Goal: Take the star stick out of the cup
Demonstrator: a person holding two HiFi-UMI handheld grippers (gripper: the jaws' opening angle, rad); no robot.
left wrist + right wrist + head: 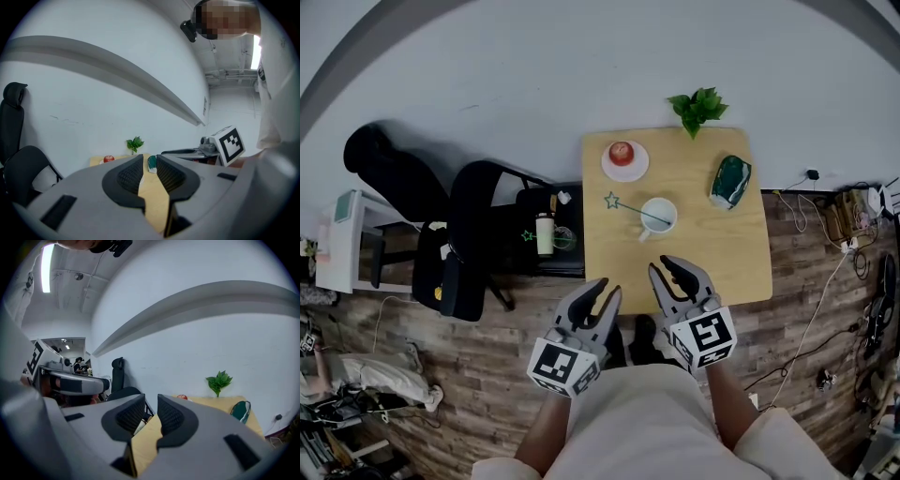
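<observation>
Star stick [628, 207] leans in the cup [674, 212]; left gripper [607, 292] and right gripper [665, 269] hover slightly parted, holding nothing.

The cup [658, 215] stands near the middle of the table [741, 267]. The star stick [630, 208] rests in it and leans out to the left, its star end over the tabletop. Behind and left of the cup sits a plate [636, 172] with an apple [622, 152] on it. A pouch [730, 180] lies to the cup's right, and a plant [697, 108] stands at the far edge. An office chair [464, 234] stands left of the table. The left gripper [607, 289] and right gripper [664, 266] hang side by side at the near edge.
</observation>
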